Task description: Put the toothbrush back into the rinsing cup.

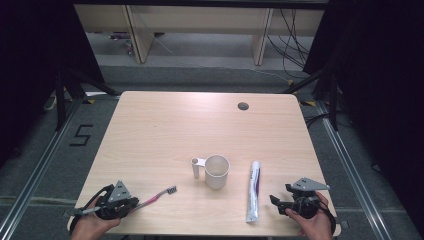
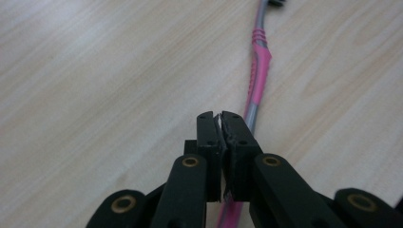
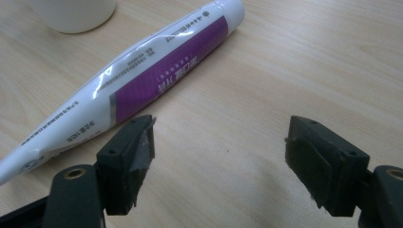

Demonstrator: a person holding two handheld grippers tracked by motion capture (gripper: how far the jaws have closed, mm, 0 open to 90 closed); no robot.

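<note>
A pink and grey toothbrush (image 1: 157, 196) lies on the wooden table (image 1: 175, 125) at the front left, bristles pointing toward the middle. My left gripper (image 1: 134, 202) sits at its handle end. In the left gripper view the gripper (image 2: 220, 116) has its jaws shut together, and the toothbrush (image 2: 259, 71) handle runs underneath them on the table. A white and purple toothpaste tube (image 1: 254, 190) lies at the front right. My right gripper (image 1: 274, 201) stands open just right of it. In the right gripper view the tube (image 3: 157, 71) lies beyond the left jaw, and nothing sits within the gripper (image 3: 221, 137).
A white cup (image 1: 216, 171) with a handle (image 1: 196, 167) on its left stands between the toothbrush and the tube, its base (image 3: 71, 12) showing in the right gripper view. A cable hole (image 1: 243, 106) sits near the table's far edge. Desk legs and cables stand beyond the table.
</note>
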